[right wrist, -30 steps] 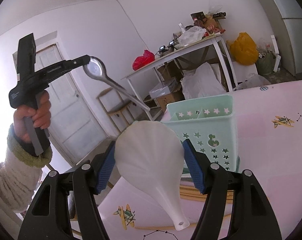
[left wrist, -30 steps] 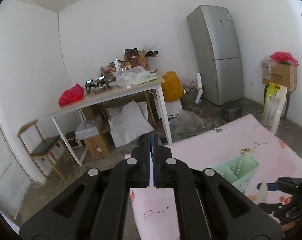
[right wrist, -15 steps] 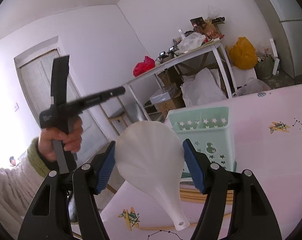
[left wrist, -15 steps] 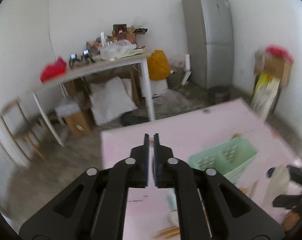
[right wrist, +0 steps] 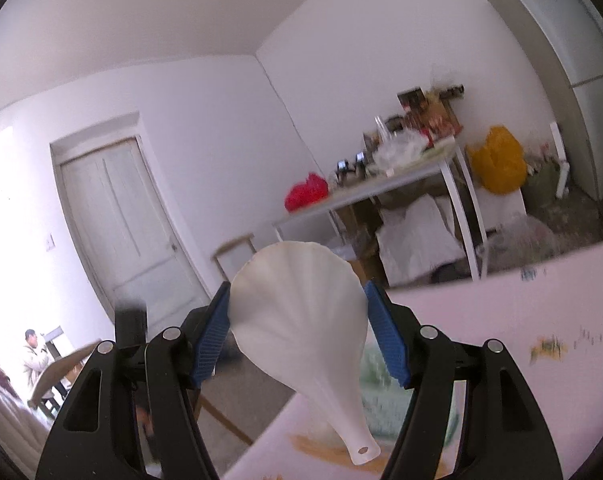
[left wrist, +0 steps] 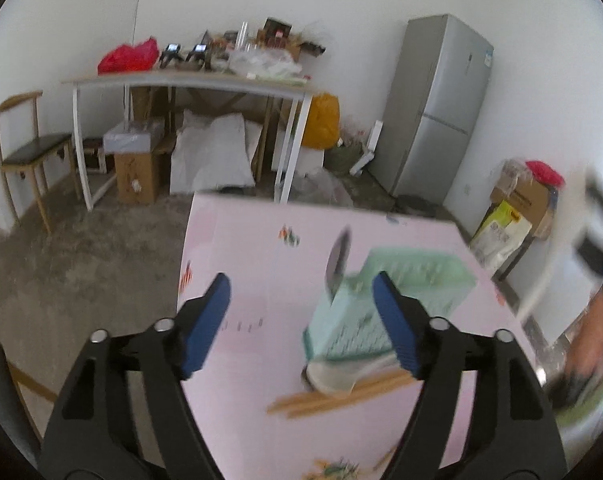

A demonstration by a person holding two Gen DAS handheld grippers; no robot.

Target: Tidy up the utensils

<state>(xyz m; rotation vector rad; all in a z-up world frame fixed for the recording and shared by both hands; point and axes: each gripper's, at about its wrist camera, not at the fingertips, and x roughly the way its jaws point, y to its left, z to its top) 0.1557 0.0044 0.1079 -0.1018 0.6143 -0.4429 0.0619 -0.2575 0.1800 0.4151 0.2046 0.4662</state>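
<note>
My left gripper [left wrist: 301, 316] hangs over the pink table [left wrist: 253, 264] with its jaws opening wide and nothing between the blue pads [left wrist: 209, 320]. Just past the fingertips stands the mint-green basket [left wrist: 417, 276], with a metal spoon [left wrist: 337, 264] upright in its near corner. A white spoon [left wrist: 337, 376] and wooden chopsticks [left wrist: 333, 396] lie in front of the basket. My right gripper [right wrist: 297, 308] is shut on a white shell-shaped scoop [right wrist: 301, 320], bowl up and handle toward the camera, raised above the blurred basket [right wrist: 377, 400].
A cluttered white work table [left wrist: 189, 78] stands behind the pink table, with boxes and bags under it. There is a wooden chair [left wrist: 25, 152] at left, a grey fridge [left wrist: 437, 112] at right and a door [right wrist: 121, 220]. A person's hand [left wrist: 593, 328] is blurred at right.
The left gripper dropped toward the basket and opened; the metal spoon it held now stands in the basket. The right gripper rose with the scoop still in it.
</note>
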